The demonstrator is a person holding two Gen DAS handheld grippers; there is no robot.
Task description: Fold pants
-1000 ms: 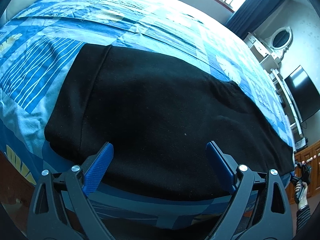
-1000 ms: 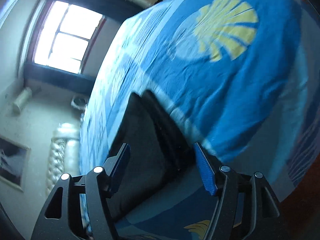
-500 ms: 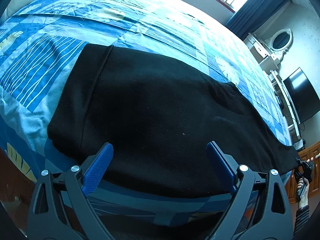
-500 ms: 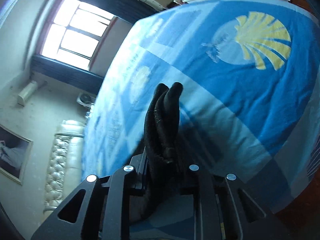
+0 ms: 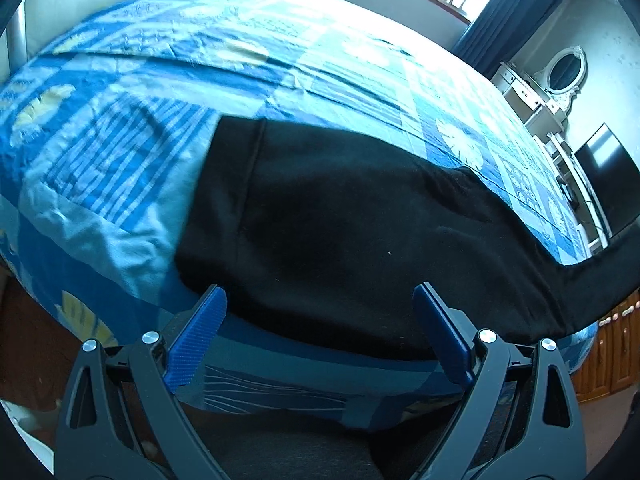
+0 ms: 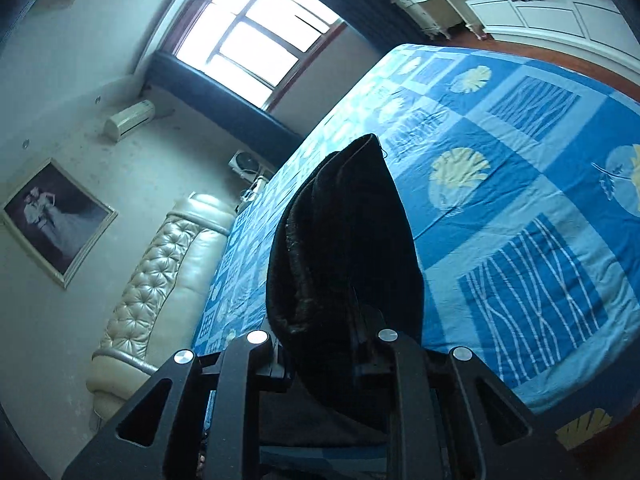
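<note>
Black pants [image 5: 360, 240] lie along the near edge of a bed with a blue patterned cover [image 5: 240, 60], waistband to the left. Their leg end rises off the bed at the far right of the left wrist view. My left gripper [image 5: 320, 332] is open and empty, its blue pads just short of the pants' near edge. My right gripper [image 6: 324, 340] is shut on the leg end of the pants [image 6: 344, 248], which stands bunched up above the jaws, lifted over the bed cover [image 6: 520, 160].
A padded cream headboard [image 6: 160, 280] lies at the bed's left end in the right wrist view. A window [image 6: 256, 36], a framed picture [image 6: 56, 220] and white furniture [image 6: 520, 4] line the walls. A dressing table with oval mirror [image 5: 560, 76] and a dark screen [image 5: 608, 184] stand beyond the bed.
My right gripper closed on the pants' leg end and lifted it high above the bed. The left gripper stayed open, shifting slightly back and right along the near edge.
</note>
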